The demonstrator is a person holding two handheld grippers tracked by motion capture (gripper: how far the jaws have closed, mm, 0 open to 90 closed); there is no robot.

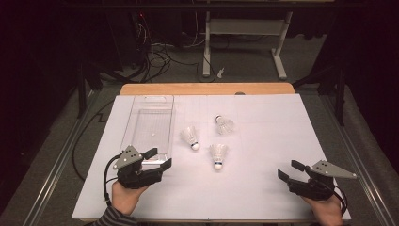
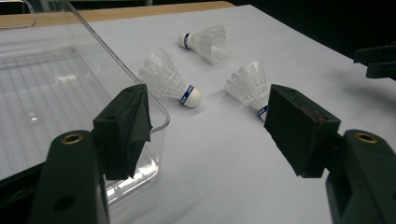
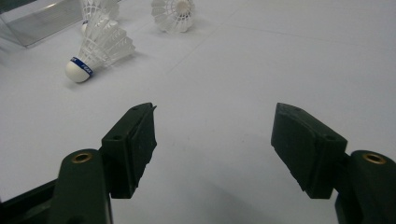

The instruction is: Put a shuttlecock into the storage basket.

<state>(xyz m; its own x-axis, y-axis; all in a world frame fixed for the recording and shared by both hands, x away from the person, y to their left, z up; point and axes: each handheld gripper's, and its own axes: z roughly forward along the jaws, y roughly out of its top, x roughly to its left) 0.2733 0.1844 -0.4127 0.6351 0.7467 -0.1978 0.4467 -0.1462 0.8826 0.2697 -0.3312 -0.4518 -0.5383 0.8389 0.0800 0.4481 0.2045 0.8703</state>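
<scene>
The left gripper point(image 1: 158, 158) sits at the near left of the table point(image 1: 263, 188), held in a hand point(image 1: 124, 195). Its jaws are spread wide and hold nothing. One jaw is right by the near corner of the clear bin point(image 1: 141, 110). The bin lies on the left side of the table.

The right gripper point(image 1: 291, 169) is at the near right, in the other hand point(image 1: 327, 209). Its jaws are spread wide too, with nothing between them. It is well apart from the birdies.

Three white birdies lie on the white table, in the middle. The left birdie point(image 1: 190, 137) is just beside the bin. The near birdie point(image 1: 218, 154) is to its right and is nearest to the left gripper. The far birdie point(image 1: 224, 124) lies on its side, farther back.
</scene>
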